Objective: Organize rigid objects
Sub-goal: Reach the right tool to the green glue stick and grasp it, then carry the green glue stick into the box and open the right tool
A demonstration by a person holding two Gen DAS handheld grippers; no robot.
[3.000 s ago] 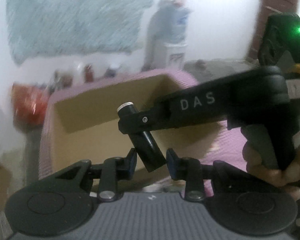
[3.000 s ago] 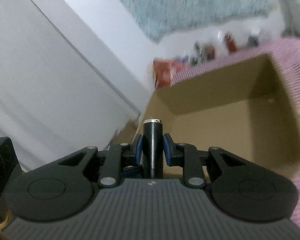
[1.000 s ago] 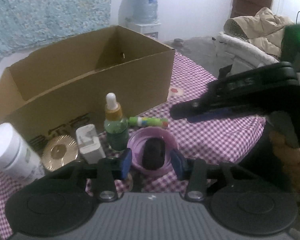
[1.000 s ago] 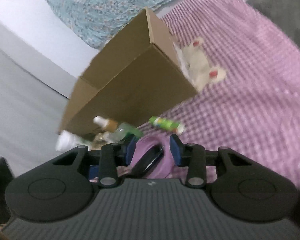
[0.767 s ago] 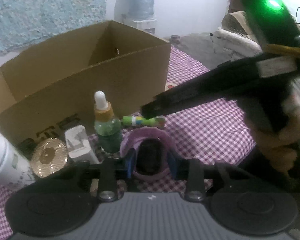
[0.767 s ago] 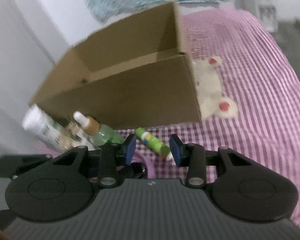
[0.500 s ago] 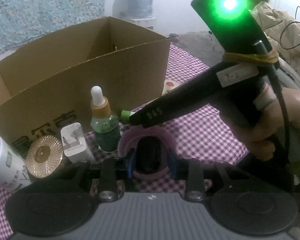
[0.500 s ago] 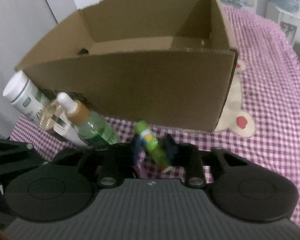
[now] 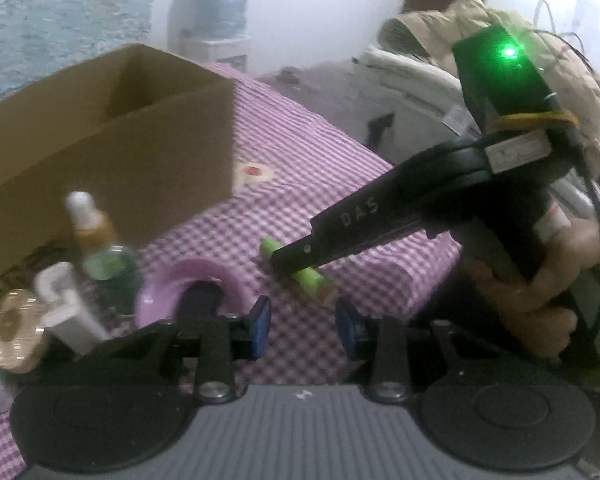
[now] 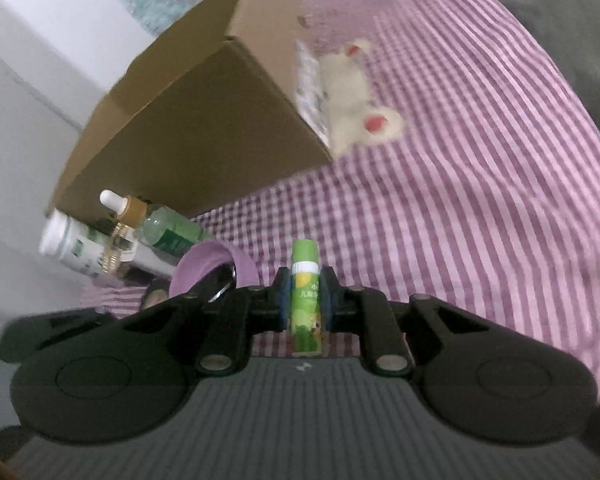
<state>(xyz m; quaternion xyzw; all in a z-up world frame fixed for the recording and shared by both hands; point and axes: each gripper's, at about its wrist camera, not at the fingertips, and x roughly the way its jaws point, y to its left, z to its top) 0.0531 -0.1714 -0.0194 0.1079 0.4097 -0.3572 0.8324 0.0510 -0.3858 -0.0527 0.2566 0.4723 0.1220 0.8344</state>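
Note:
A green tube [image 10: 304,254] lies on the purple checked cloth [image 10: 480,200], and my right gripper [image 10: 305,300] is closing with its blue pads pressed on the tube's sides. The left wrist view shows the same tube [image 9: 314,282] under that gripper's tip [image 9: 294,258]. My left gripper [image 9: 303,326] hovers just right of a pink bowl [image 9: 164,288] holding a dark object [image 9: 200,300]; its jaws are opening with only cloth between them. An open cardboard box [image 9: 140,152] stands behind.
Left of the bowl stand a green dropper bottle [image 9: 100,248], a white charger [image 9: 64,308] and a gold disc [image 9: 12,332]. A white bottle [image 10: 72,248] leans by the box [image 10: 204,128]. A person's hand [image 9: 540,300] holds the right gripper.
My left gripper has slid right, off the pink bowl, and stands over bare cloth. The right gripper has come down and closed its pads on the green tube.

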